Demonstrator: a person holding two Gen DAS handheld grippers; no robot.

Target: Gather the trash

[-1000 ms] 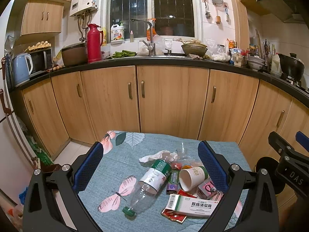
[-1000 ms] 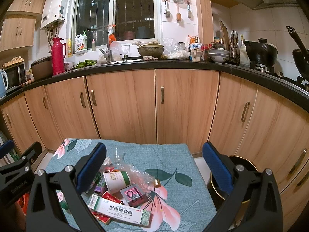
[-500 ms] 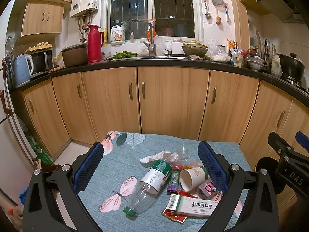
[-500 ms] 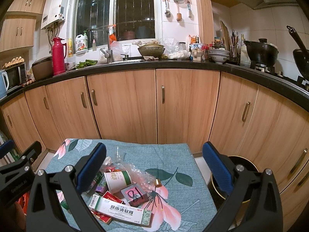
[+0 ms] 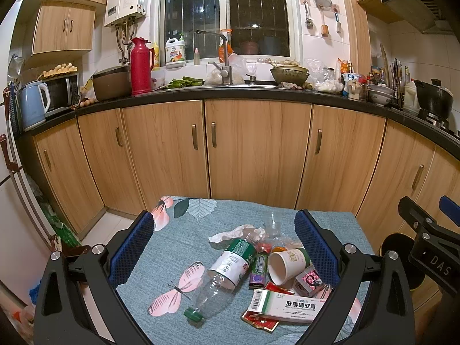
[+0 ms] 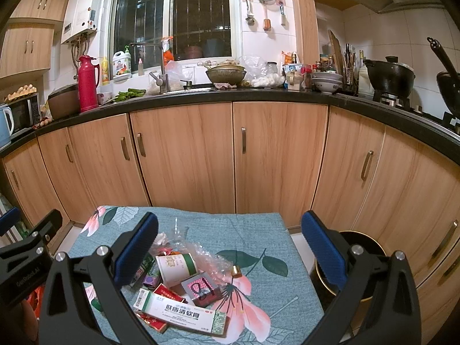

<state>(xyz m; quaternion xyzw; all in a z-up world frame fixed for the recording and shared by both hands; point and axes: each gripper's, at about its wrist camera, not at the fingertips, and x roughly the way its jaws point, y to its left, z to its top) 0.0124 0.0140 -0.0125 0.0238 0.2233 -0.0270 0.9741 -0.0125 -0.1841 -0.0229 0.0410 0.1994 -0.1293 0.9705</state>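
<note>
You had warm, yellow indoor light, bright enough to see everything clearly. The window (image 5: pixel 227 14) at the top middle was black with night. Nothing looked blurry. The round lens bent the counter (image 6: pixel 230 95) into a curve, and the corners of both pictures went dark.

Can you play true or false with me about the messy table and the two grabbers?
1. The plastic bottle lies on its side. True.
2. The paper cup stands upright. False: it lies tipped over, mouth sideways.
3. The left gripper is open and holds nothing. True.
4. The right gripper is squeezing the white medicine box. False: it is open, above the table.
5. The bottle's cap is red. False: it is green.
</note>
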